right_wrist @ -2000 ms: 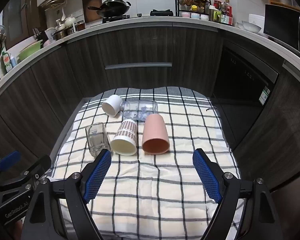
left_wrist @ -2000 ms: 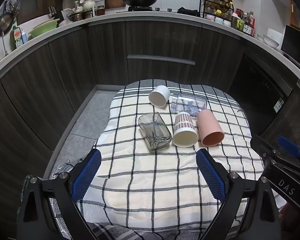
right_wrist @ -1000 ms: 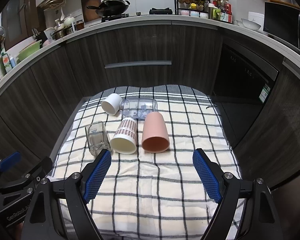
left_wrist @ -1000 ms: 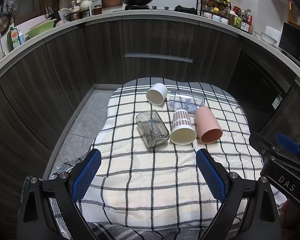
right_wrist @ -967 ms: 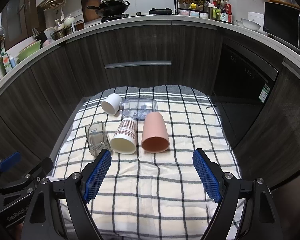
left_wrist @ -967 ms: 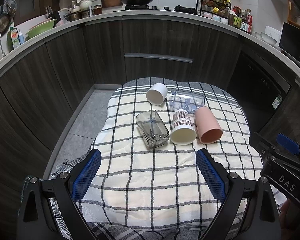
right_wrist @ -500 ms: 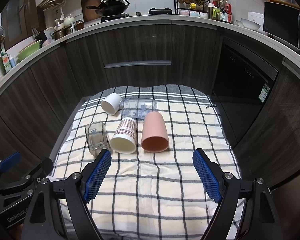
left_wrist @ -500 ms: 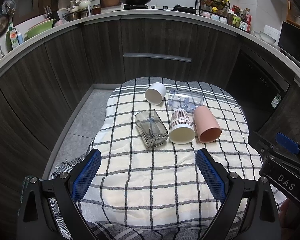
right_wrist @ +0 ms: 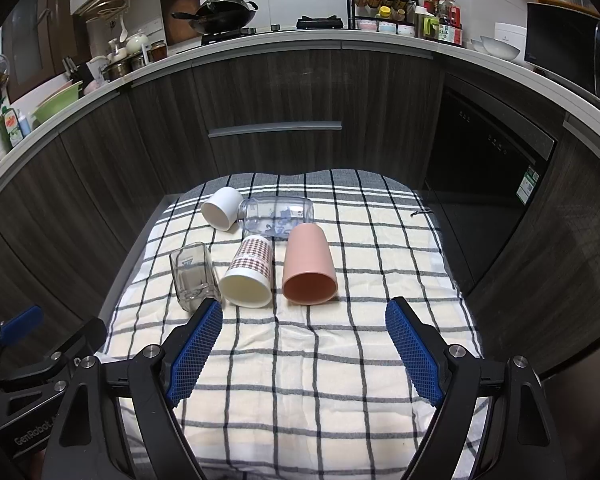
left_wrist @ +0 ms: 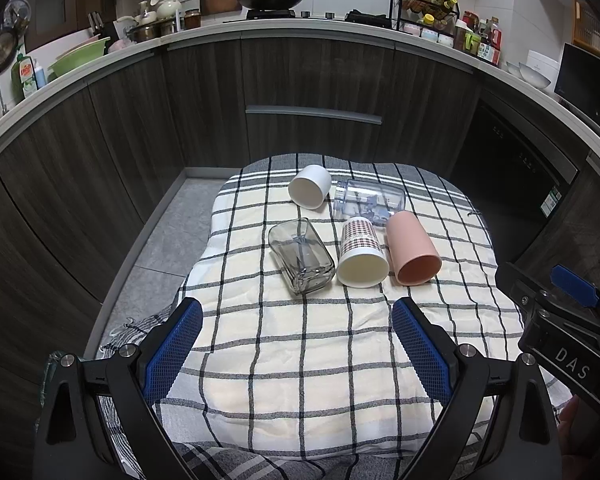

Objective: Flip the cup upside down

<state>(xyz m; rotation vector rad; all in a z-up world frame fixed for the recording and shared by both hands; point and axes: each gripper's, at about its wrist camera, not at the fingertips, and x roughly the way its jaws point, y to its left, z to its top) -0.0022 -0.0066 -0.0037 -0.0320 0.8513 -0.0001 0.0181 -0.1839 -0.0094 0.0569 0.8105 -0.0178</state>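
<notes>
Now five vessels lie on their sides on a checked cloth (left_wrist: 300, 360) that covers the table, all in its far half, and the pink cup (left_wrist: 412, 254) serves as the landmark. It lies with its open mouth toward the cameras and its base pointing away. Just left of the pink cup lies a patterned cup (left_wrist: 362, 252) with a red-and-white check band, mouth also toward the cameras; whether the two touch cannot be told. Left of that one lies a square glass (left_wrist: 302, 256), close beside the patterned cup. Behind the pink cup, at its base end, a clear bottle (left_wrist: 370, 202) with blue print lies crosswise, and a white cup (left_wrist: 309, 192) lies at the bottle's left end with its mouth facing the near left. The left tongs (left_wrist: 296, 344) hang released, the blue pads (left_wrist: 172, 350) wide apart over the near part of the cloth, well short of the pink cup and holding nothing. The right tongs (right_wrist: 304, 344) are likewise released and empty; in the right wrist view their left pad (right_wrist: 196, 350) sits just in front of the square glass (right_wrist: 191, 276), while the pink cup (right_wrist: 309, 266) lies beyond the gap between the pads. Dark cabinets (right_wrist: 276, 92) curve behind the table.
</notes>
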